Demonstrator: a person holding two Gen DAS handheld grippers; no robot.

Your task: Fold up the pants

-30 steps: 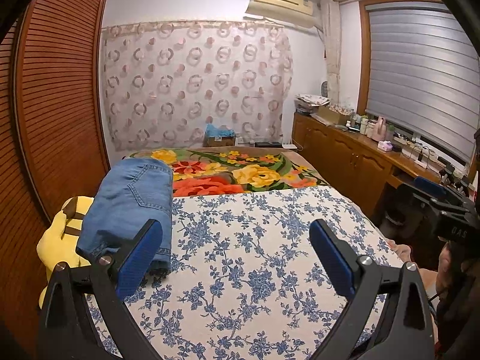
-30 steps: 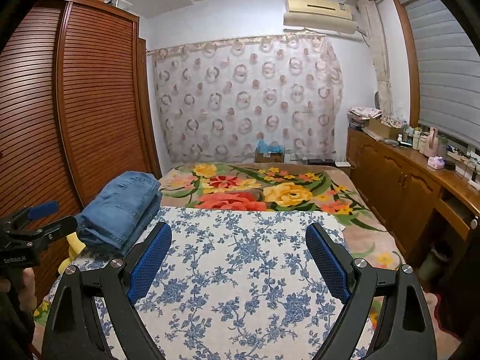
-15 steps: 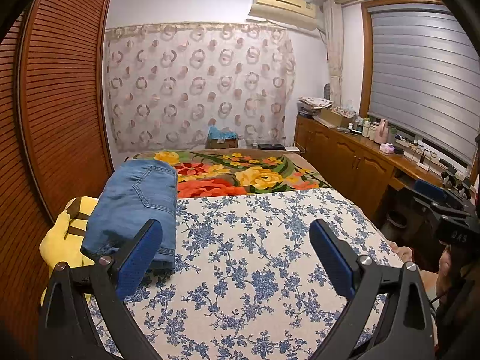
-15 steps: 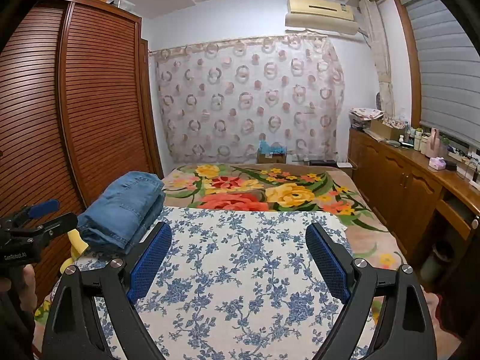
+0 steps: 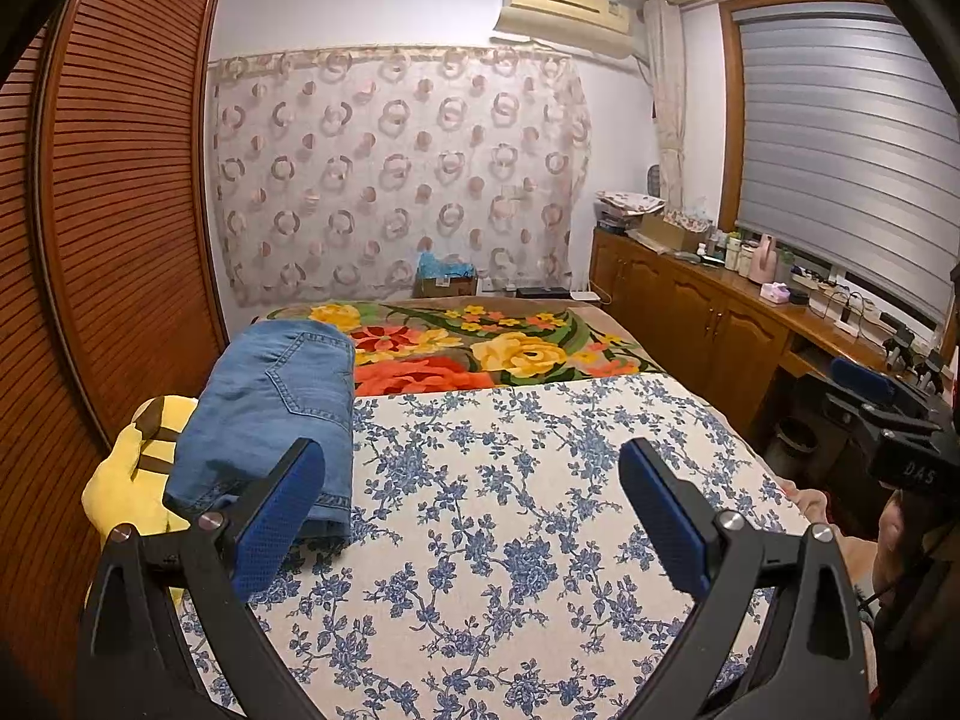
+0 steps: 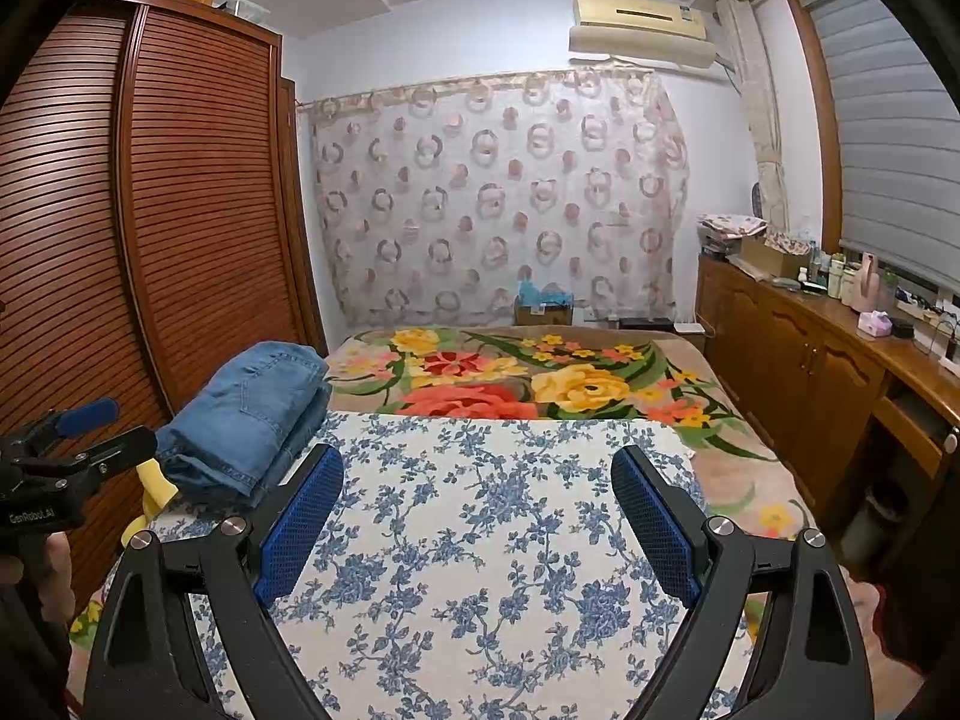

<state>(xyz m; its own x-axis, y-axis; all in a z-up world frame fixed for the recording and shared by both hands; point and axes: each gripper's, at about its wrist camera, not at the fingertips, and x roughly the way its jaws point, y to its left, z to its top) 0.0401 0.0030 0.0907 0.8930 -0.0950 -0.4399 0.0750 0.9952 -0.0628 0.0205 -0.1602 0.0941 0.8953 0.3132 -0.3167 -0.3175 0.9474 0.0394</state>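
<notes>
Folded blue denim pants (image 5: 270, 408) (image 6: 252, 414) lie in a thick stack at the left edge of the bed, partly resting on a yellow plush toy (image 5: 129, 474). My left gripper (image 5: 474, 516) hovers open above the blue-flowered sheet (image 5: 510, 510), its left pad just in front of the pants' near end, touching nothing. Over the middle of the same sheet (image 6: 480, 528) my right gripper (image 6: 477, 516) stands open and empty, with the pants off to its left. Each gripper also shows at the edge of the other's view.
A bright floral blanket (image 6: 528, 378) covers the far half of the bed. A slatted wooden wardrobe (image 6: 150, 210) runs along the left. Wooden cabinets with bottles and boxes (image 5: 720, 312) line the right under a window blind. A curtain (image 6: 498, 192) hangs on the far wall.
</notes>
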